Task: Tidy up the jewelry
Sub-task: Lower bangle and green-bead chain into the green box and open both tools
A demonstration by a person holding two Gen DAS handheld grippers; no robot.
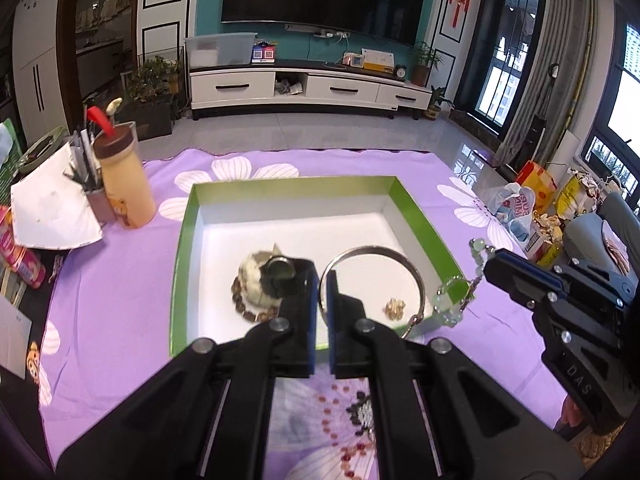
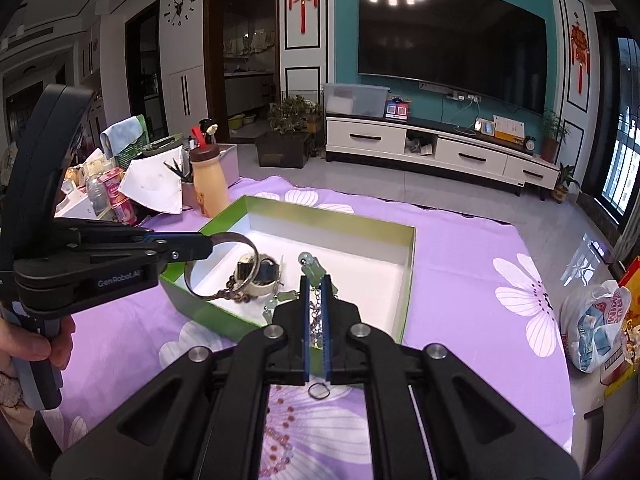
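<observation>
1. My left tool [image 1: 322, 276] is clamped on the silver bangle [image 1: 416, 276] above the green box [image 1: 180, 240].
2. My right tool [image 2: 316, 280] pinches the green bead bracelet [image 2: 308, 259]; its chain is half hidden between the pads.

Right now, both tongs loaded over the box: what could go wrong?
1. The left tongs pinch the silver bangle only at its rim, so it may swing or slip out.
2. The green bead bracelet dangles from the right tongs near the bangle; the two could tangle.
3. The bracelet hangs over the green box's rim, so if dropped it might land outside on the cloth.
</observation>
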